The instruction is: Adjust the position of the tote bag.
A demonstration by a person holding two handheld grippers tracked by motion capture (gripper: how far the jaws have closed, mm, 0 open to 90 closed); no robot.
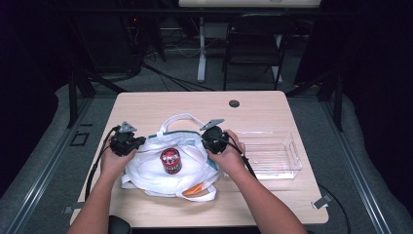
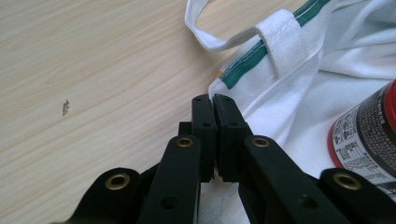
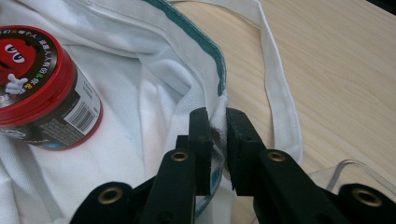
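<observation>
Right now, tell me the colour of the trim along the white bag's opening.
Green, a narrow band on the white bag's trim; clearest in the left gripper view.

The support surface is a light wood-grain table with a round dark grommet near its far edge. A white fabric bag with green trim lies on the table at centre. A clear plastic tray rests just beside the bag, on its right.
</observation>
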